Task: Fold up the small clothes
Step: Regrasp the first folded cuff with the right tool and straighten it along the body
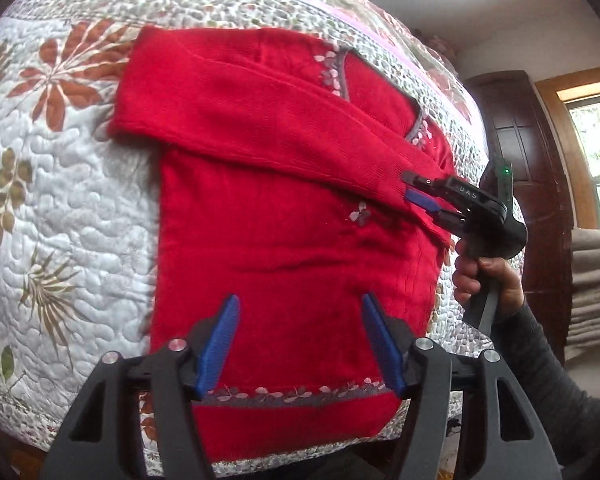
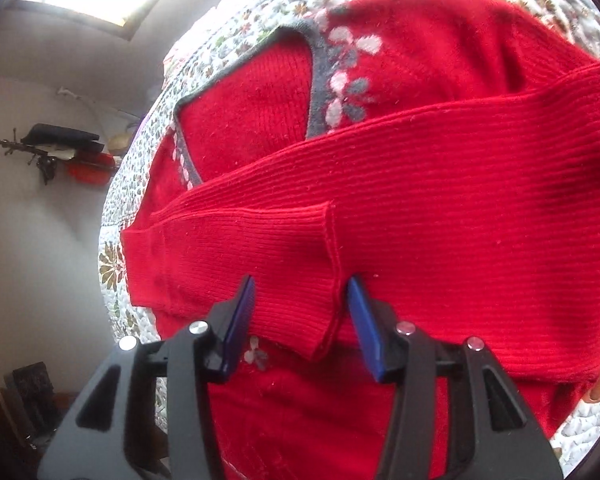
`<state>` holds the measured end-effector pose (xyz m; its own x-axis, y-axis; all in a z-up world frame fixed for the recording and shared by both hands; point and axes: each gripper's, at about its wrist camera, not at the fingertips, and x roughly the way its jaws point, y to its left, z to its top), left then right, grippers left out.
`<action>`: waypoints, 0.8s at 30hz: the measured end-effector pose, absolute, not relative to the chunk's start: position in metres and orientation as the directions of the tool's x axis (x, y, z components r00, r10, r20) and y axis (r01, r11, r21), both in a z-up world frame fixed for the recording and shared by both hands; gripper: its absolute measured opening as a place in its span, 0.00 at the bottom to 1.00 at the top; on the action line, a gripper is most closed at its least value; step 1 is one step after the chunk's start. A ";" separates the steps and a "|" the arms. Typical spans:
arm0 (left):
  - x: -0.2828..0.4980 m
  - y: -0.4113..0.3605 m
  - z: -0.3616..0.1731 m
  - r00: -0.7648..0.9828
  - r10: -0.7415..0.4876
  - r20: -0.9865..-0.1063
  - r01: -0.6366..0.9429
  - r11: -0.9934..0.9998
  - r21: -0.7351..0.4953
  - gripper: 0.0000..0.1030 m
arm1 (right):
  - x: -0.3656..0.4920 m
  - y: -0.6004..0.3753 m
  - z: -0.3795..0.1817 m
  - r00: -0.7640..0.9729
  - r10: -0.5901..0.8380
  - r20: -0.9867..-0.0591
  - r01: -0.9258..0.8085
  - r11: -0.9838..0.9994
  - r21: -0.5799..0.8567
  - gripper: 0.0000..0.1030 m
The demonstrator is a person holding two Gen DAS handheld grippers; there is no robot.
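A red knit sweater (image 1: 284, 240) with a grey flowered neckline (image 2: 320, 80) lies flat on a quilted bedspread (image 1: 60, 208). One sleeve (image 1: 260, 120) is folded diagonally across its chest. My left gripper (image 1: 300, 298) hovers open over the sweater's lower body, just above the flowered hem band (image 1: 300, 394), holding nothing. My right gripper (image 1: 414, 189) is at the sweater's right edge. In the right wrist view the right gripper (image 2: 301, 280) has its blue fingers apart, and the ribbed sleeve cuff (image 2: 300, 248) lies between them, not clamped.
A hand (image 1: 484, 280) in a dark sleeve holds the right gripper's handle beyond the bed's right edge. A dark wooden cabinet (image 1: 520, 140) and a window (image 1: 596, 152) stand behind it. Objects hang on the wall (image 2: 60, 144) to the left in the right wrist view.
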<state>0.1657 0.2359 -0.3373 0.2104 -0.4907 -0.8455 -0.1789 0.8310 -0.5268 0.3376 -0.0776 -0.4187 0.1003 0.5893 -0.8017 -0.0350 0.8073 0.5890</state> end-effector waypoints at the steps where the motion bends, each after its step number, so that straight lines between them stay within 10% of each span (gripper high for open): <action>1: 0.164 0.236 -0.336 0.209 -0.490 -0.846 -0.179 0.831 -0.526 0.62 | 0.338 -0.076 -0.420 0.094 0.594 -0.799 -0.036 0.804 0.594 0.39; 5: 0.159 0.236 -0.337 0.203 -0.493 -0.846 -0.191 0.827 -0.528 0.62 | 0.341 -0.075 -0.421 0.086 0.601 -0.794 -0.026 0.798 0.602 0.09; 24: 0.162 0.230 -0.331 0.221 -0.493 -0.842 -0.197 0.823 -0.533 0.62 | 0.351 -0.123 -0.277 0.282 0.579 -0.765 -0.176 0.815 0.552 0.04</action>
<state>0.1621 0.2299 -0.3312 0.2207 -0.4927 -0.8417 -0.1969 0.8227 -0.5332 0.3511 -0.1226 -0.2769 0.2822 0.5789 -0.7650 -0.1756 0.8151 0.5520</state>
